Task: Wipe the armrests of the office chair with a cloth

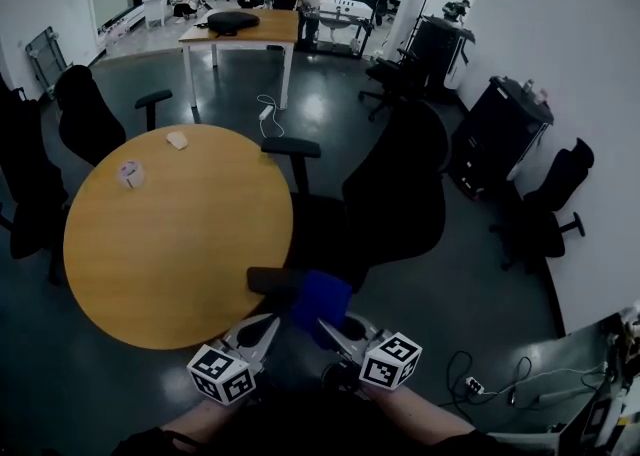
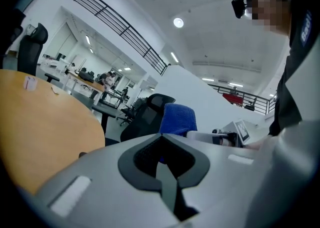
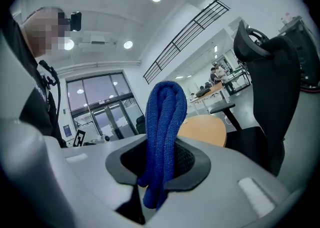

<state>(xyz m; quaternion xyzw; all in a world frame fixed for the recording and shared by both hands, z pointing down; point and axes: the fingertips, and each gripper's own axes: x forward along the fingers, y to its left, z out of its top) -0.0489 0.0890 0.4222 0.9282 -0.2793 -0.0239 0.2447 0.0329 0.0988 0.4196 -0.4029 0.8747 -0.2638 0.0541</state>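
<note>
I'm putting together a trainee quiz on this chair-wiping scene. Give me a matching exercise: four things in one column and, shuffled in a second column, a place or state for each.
1. blue cloth
2. left gripper
3. round table
4. office chair

A. black, right of the table in the head view
B. jaws together, nothing between them
C. clamped in the right gripper
D. wooden top, left of the chair

Pairs: 1-C, 2-B, 3-D, 4-A
</note>
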